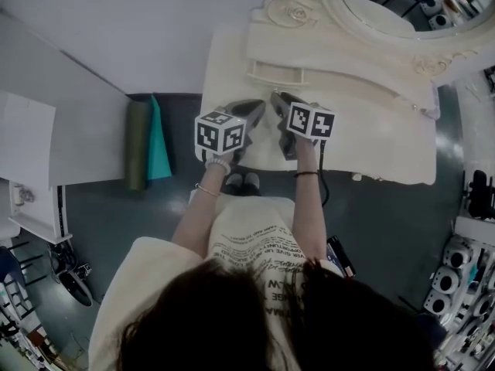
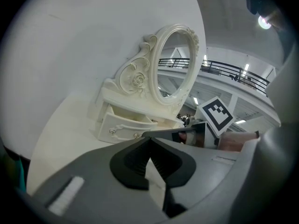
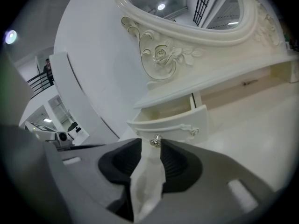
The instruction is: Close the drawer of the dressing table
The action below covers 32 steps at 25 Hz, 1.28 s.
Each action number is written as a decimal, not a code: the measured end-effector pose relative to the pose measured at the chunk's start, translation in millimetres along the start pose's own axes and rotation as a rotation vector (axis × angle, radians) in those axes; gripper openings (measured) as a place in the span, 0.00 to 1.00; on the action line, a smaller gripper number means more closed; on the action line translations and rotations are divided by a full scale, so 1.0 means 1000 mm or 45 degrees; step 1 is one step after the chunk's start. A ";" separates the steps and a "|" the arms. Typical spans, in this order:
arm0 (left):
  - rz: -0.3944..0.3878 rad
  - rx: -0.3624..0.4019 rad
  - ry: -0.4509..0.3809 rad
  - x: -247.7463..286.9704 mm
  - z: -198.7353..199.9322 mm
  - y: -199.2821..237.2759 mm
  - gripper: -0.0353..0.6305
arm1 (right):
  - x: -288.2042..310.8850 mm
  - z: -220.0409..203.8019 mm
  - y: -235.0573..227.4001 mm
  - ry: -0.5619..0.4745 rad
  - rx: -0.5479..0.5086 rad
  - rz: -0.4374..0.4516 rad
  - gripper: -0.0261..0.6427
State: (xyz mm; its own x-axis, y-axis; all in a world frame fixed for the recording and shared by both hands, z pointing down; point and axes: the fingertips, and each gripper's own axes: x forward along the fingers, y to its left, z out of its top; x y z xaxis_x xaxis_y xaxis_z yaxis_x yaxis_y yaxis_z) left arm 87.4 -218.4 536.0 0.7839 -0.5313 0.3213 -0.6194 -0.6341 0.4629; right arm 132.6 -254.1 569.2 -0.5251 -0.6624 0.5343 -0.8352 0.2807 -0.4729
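A: Drawer [image 3: 170, 125]: pulled out beneath mirror [image 3: 187, 3], on dressing table [image 1: 371, 130]. Grippers?
B: Right gripper [image 3: 149, 146]: unclenched, knob [image 3: 155, 141] at tips, probably aligned for pushing shut. Left gripper [image 2: 149, 140]: clenched, empty, seemingly spare.

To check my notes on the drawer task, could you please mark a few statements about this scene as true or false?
1. The drawer of the dressing table stands partly open. True.
2. The right gripper is shut. False: its jaws stand apart, and the drawer's knob shows in line with the gap at their tips.
3. The mirror has a carved frame with a rose. True.
4. The left gripper grips the drawer's front. False: its jaws are together on nothing, short of the drawer.
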 end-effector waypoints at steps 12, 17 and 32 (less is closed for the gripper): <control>0.025 -0.008 -0.002 -0.003 0.001 0.009 0.06 | 0.013 -0.002 -0.007 0.010 0.123 -0.015 0.22; 0.021 -0.009 0.008 -0.001 0.000 0.010 0.06 | 0.017 -0.003 -0.009 0.033 0.161 -0.021 0.22; 0.024 -0.019 0.015 0.000 0.001 0.021 0.06 | 0.025 -0.002 -0.011 0.085 0.148 -0.068 0.19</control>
State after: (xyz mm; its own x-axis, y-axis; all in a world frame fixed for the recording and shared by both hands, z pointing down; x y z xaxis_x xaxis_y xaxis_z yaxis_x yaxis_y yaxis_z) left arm 74.1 -232.4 545.1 0.7728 -0.5363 0.3394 -0.6332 -0.6157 0.4689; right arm 128.8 -272.3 589.3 -0.4931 -0.6257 0.6044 -0.8398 0.1611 -0.5184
